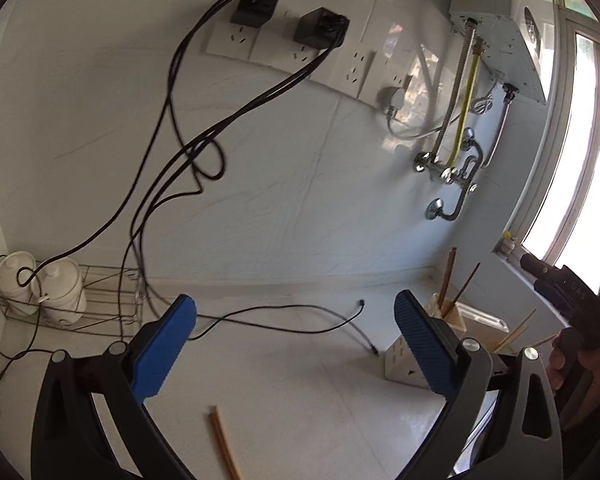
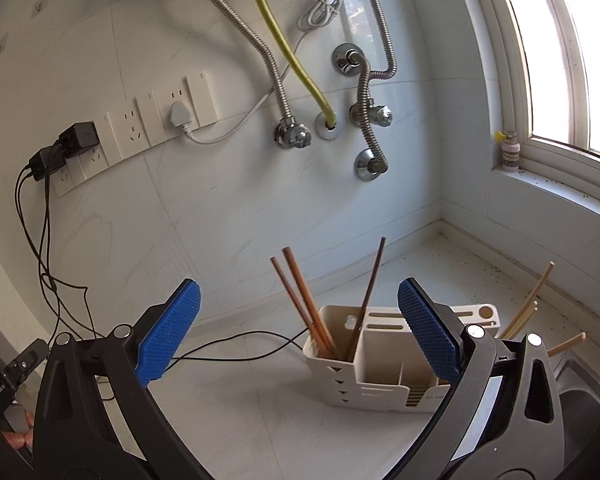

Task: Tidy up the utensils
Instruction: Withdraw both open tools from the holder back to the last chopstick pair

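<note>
A cream utensil holder (image 2: 380, 376) stands on the white counter. Its left compartment holds three brown chopsticks (image 2: 300, 300). Pale chopsticks (image 2: 528, 308) stick up behind my right finger. My right gripper (image 2: 298, 332) is open and empty, just in front of the holder. My left gripper (image 1: 296, 344) is open and empty above the counter. A brown chopstick pair (image 1: 222, 440) lies on the counter between its fingers, below the tips. The holder (image 1: 404, 364) shows to the right in the left wrist view, partly hidden by the right finger.
A wire rack (image 1: 60, 304) with two white lidded pots stands at far left. Black cables (image 1: 260, 316) trail across the counter from wall sockets (image 1: 260, 44). Pipes and valves (image 2: 328, 120) hang on the wall. A window sill (image 2: 560, 184) and a sink edge (image 2: 580, 376) lie right.
</note>
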Motion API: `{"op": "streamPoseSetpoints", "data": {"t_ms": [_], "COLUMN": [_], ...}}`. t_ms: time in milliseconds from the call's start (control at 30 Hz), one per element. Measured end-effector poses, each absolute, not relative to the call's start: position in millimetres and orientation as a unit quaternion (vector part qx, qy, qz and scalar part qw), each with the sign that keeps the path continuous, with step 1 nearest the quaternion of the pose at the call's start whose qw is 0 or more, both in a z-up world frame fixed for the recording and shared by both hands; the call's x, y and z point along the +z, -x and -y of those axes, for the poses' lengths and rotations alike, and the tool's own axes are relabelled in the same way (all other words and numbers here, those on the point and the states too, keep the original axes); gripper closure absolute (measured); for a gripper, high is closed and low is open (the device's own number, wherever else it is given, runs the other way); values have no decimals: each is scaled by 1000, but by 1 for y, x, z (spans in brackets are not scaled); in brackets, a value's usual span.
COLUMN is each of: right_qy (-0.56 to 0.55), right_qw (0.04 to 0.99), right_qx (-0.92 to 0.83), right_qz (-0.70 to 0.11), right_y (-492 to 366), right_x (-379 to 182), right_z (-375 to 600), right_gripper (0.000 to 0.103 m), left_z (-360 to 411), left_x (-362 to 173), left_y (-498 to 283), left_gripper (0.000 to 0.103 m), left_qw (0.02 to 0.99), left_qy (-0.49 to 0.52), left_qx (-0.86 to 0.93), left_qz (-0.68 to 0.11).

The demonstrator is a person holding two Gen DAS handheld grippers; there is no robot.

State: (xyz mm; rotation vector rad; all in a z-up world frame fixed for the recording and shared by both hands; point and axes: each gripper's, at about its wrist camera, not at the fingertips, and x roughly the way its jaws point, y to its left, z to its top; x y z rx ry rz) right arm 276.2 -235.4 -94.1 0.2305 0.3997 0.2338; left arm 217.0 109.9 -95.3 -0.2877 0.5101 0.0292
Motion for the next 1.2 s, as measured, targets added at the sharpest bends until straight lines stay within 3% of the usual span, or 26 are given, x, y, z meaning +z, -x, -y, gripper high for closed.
{"op": "streamPoseSetpoints", "data": {"t_ms": [500,900,1200], "right_qy": [-82,22,57], "right_qw": [919,817,721], "right_qx": [171,227,229], "right_qz": [-345,-530,-652], "right_y": [-272,-297,-325], "right_x": [-171,-244,-290], "right_z": [145,42,-14], "right_gripper": [8,8,9], "left_z": [-148,-134,-139], "left_x": [-220,-284,-302], "left_y": [-179,-182,-187], "left_gripper": [6,6,6], "left_qw": [852,790,764], "left_qy": [180,188,211], "left_qx": [63,59,82], "left_qz": [-488,-581,-604]}}
